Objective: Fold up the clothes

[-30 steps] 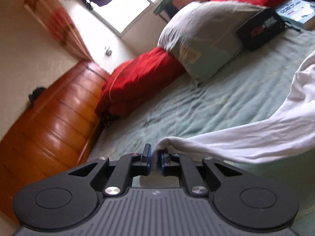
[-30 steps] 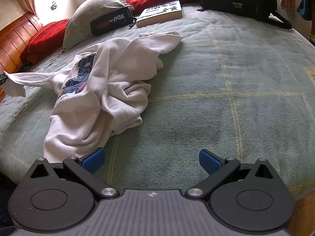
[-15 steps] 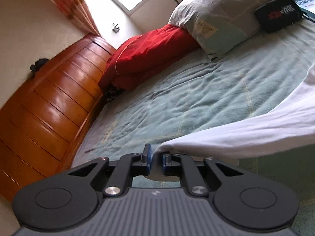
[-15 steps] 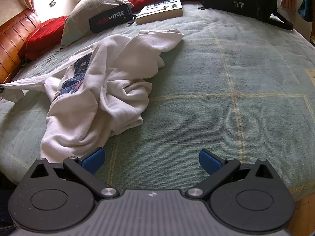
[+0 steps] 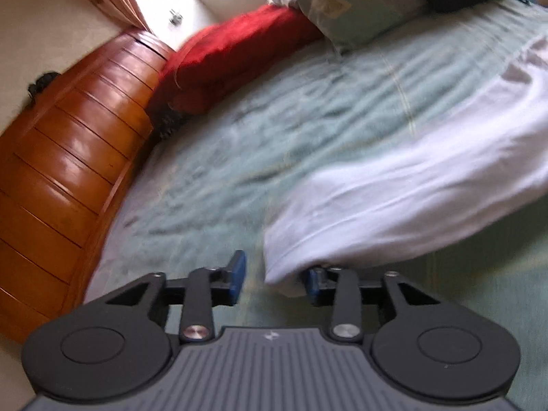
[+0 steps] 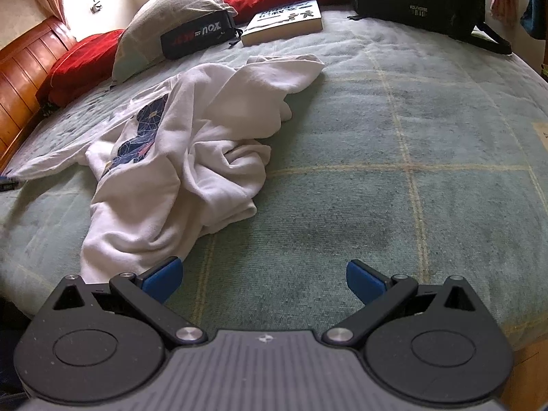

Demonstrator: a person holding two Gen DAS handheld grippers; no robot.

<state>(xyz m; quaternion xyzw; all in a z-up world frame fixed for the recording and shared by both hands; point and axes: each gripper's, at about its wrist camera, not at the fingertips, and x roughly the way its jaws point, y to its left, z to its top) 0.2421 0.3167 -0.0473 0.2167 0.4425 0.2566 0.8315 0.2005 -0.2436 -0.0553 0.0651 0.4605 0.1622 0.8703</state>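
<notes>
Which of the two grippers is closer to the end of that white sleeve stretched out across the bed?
Left. The left gripper has the sleeve's end lying between its opening fingers, no longer pinched. The right gripper hangs open near the bed's edge, by the sweatshirt's bottom hem, far from that sleeve.

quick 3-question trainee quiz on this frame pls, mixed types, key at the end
1. True or false: the right gripper has cloth between its fingers.
2. The left gripper has its jaws opening. Which part of the white sweatshirt lies at its fingertips? A) the hem B) the sleeve end C) the printed chest
3. Fill in: beside the book, leaning on the grey pillow, is a black ____.

Key
1. False: it stands open over the green blanket.
2. B
3. pouch
</notes>
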